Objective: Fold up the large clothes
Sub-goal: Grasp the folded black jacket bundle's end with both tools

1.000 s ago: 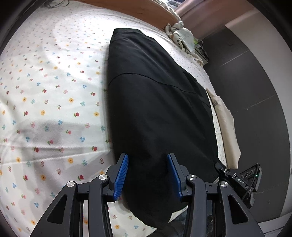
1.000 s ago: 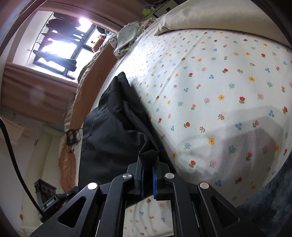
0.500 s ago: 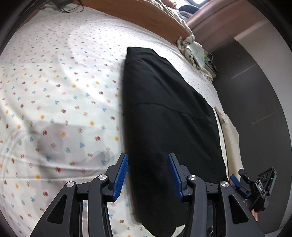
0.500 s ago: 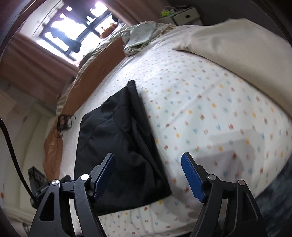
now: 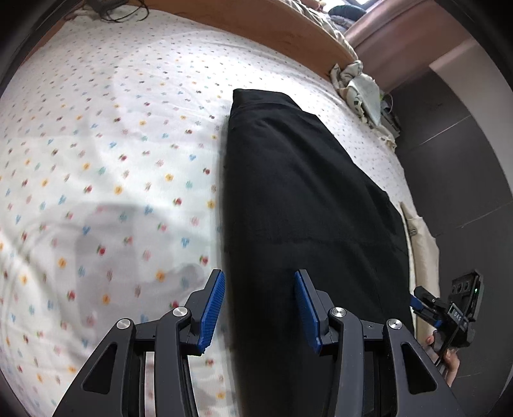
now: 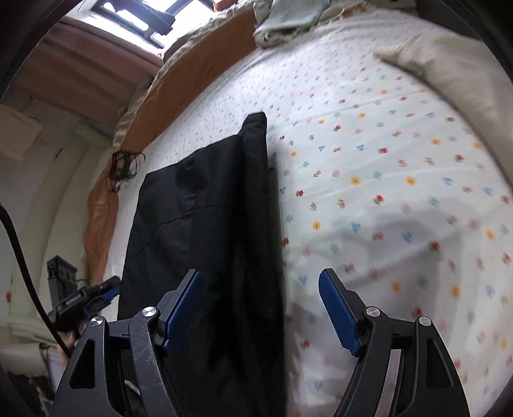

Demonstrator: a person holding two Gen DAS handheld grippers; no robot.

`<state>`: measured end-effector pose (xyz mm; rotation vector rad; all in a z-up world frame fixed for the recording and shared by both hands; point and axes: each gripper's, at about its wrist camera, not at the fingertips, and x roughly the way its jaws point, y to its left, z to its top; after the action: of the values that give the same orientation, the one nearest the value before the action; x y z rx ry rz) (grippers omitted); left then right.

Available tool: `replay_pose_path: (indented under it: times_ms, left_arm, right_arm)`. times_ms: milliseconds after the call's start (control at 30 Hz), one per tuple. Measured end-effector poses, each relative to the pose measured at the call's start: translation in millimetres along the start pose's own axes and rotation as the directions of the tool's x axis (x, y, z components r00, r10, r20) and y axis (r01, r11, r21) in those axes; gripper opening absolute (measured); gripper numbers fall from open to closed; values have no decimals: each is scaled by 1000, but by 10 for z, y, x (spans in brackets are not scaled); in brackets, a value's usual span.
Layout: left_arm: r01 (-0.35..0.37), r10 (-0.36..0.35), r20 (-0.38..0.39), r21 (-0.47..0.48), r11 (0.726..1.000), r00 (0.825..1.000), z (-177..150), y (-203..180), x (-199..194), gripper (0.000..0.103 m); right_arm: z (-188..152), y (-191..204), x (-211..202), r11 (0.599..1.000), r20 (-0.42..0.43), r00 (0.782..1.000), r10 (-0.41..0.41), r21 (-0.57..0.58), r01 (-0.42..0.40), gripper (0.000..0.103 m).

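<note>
A long folded black garment (image 5: 298,205) lies flat on the flower-printed white bedsheet (image 5: 105,154). Left tongs (image 5: 259,308) and right tongs (image 6: 259,304) hover apart, empty. Only the right view shows the window (image 6: 138,19).

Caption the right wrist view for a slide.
Open right claw above folded black garment on floral sheet.

Both tools were just hanging in the air, angled downward. The left black two-finger tool with blue ribbed pads (image 5: 259,309) had its jaws partway apart, gripping nothing. The right black tool with blue pads (image 6: 259,316) was spread wider, also empty. A bare hand (image 5: 449,362) held the right one's handle.
</note>
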<state>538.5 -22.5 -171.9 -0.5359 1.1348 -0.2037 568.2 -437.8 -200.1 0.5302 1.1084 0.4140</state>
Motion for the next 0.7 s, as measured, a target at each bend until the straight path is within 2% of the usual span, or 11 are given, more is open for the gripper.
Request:
replay_pose_path:
  times_ms: [333,500,700]
  left_arm:
    - [-14,13,15,42,999,1000,343,-14,317,49]
    - [9,-9,13,25,1000,1000,449,33,429,52]
    - [-3,2,16,34,999,1000,576,-6,508,53]
  right_arm:
    - [349,-6,532,991,-85,987,134,-14,-135,75]
    - [517,75,786,977,-152,966,210,-7,-213,75]
    - [702,176,1015,966,-201,945,257,16,-260,75]
